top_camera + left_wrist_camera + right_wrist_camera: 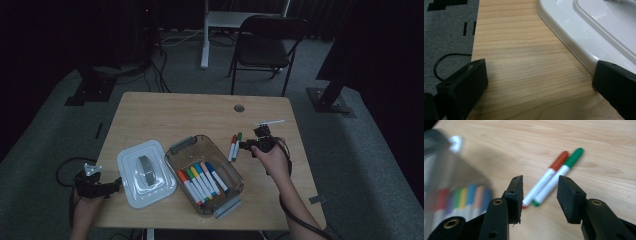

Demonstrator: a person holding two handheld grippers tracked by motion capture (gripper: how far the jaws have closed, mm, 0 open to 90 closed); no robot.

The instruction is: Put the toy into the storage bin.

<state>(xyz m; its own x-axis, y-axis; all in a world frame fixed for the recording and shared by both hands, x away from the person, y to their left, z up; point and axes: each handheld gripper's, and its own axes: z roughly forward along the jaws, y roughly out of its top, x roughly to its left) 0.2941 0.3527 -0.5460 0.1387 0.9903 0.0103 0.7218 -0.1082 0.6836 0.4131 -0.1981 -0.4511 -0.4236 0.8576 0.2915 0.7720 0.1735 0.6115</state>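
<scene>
wood table [150, 115] | right gripper [540, 195] fingers parted, empty, over markers [554, 176] | bin [439, 165] blurred | left gripper [539, 82] fingers wide

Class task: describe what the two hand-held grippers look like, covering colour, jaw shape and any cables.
Both are black. The right gripper has two blocky jaws with flat pads, on arms set with brass-ringed holes. The left gripper has thick, square-ended jaws. In the high view a grey plate tops it and a black cable trails from it.

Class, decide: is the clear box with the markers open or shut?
Open. The clear box has no cover; its white lid lies flat on the table beside it.
</scene>
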